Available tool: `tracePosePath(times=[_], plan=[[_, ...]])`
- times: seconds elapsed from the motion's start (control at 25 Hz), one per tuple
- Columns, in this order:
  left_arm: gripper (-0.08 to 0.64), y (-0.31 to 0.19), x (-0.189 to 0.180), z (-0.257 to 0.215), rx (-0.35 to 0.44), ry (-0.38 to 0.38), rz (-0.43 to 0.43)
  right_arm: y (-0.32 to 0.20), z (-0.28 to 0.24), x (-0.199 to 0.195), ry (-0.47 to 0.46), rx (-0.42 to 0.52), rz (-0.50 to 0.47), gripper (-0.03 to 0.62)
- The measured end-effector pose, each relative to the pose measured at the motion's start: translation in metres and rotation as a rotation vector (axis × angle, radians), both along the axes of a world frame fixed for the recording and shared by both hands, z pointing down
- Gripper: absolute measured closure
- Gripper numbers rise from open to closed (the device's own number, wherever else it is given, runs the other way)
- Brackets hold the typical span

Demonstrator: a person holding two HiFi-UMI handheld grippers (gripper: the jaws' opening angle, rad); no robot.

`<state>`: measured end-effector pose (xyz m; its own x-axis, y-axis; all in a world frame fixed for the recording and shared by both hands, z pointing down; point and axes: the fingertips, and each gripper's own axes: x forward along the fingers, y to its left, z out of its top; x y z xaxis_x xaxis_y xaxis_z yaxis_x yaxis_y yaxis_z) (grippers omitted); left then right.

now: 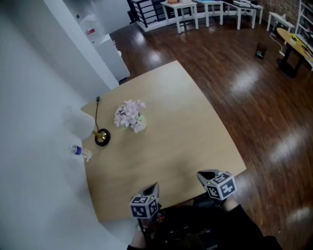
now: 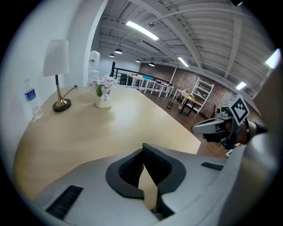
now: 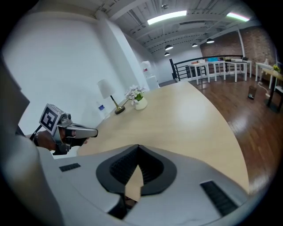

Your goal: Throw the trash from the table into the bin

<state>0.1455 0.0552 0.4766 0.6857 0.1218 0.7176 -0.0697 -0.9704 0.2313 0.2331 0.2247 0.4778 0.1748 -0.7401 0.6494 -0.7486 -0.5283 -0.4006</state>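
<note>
Two closed, empty tools: the bottle stands at the worktop's far-left edge, nearer the left tool than the right tool

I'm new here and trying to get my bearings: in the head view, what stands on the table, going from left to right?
Water bottle at the table's left edge → lamp base → vase of pale flowers.

Loft-style open office: brick wall, strip lights on bare beams, white desks by a railing, water dispenser.
</note>
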Motion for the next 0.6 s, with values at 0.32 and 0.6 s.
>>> tracePosePath(times=[0.32,0.6], plan=[[0.555,0.004,0.014,0.0,0.002,-0.012,0.011,-0.004,0.004,0.014,0.018,-0.051,-0.034,0.591],[0.555,0.006,0.016,0.0,0.006,-0.018,-0.001,-0.014,0.007,0.015,0.002,-0.065,-0.086,0.592]])
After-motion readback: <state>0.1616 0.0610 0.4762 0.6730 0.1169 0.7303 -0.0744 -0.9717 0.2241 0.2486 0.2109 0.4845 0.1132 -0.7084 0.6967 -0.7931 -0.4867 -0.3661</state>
